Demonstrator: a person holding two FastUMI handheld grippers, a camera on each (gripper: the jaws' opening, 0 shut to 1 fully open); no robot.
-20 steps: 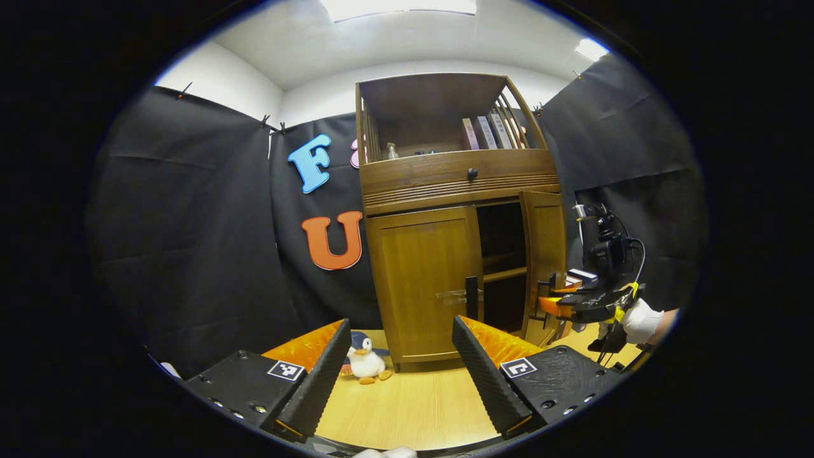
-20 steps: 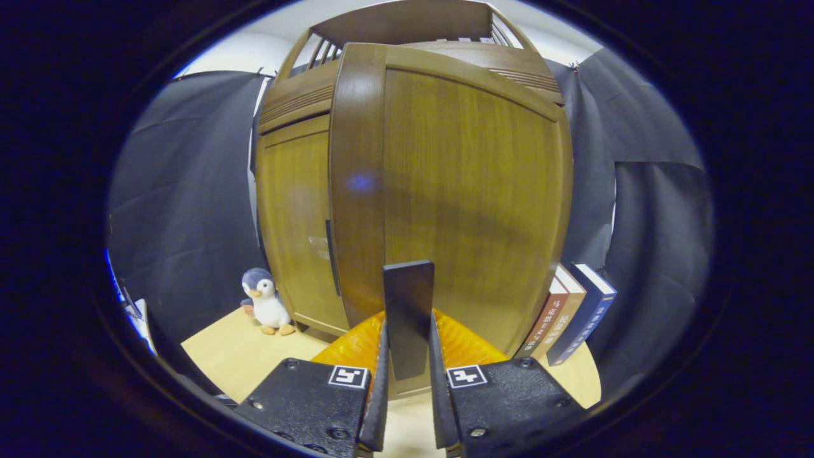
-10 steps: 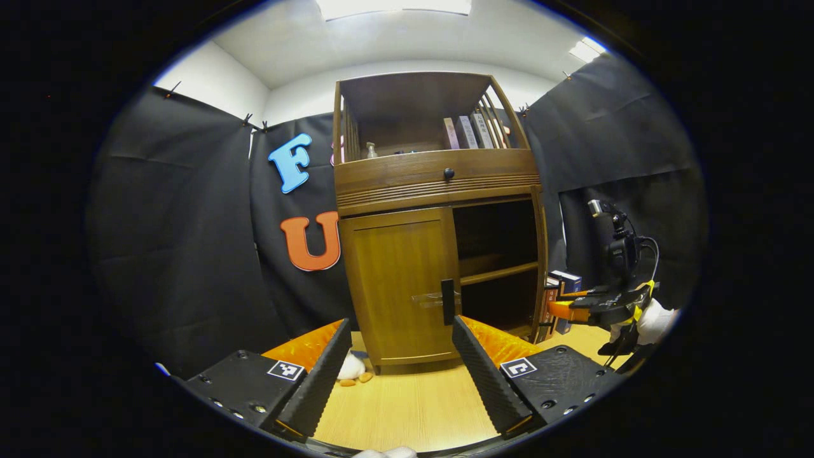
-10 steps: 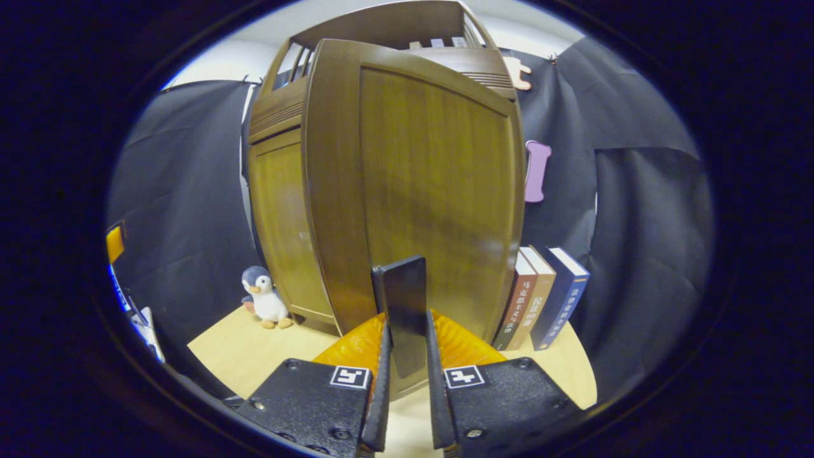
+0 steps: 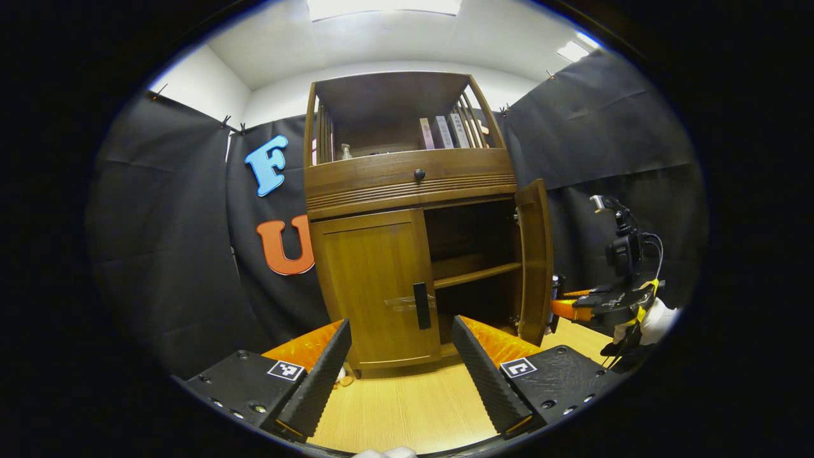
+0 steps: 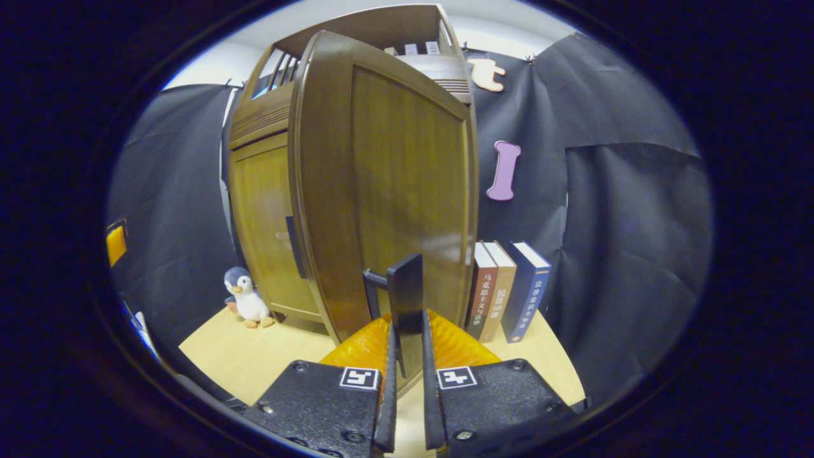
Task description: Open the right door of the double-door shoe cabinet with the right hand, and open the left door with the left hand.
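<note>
Right gripper [image 6: 406, 381]: jaws clamped on the right door's handle [image 6: 407, 299], the right door [image 5: 534, 261] swung wide off the shoe cabinet [image 5: 407, 191] on the table [image 5: 407, 407]. Risk: pulling further could drive the door edge into the books [image 6: 505, 289] standing just beside it, or the handle could slip out of the narrow pinch. Left gripper [image 5: 400, 366]: jaws wide open, empty, near the left door's handle [image 5: 421, 305]; the left door [image 5: 375, 286] is shut, and a skewed approach could miss that slim bar.
</note>
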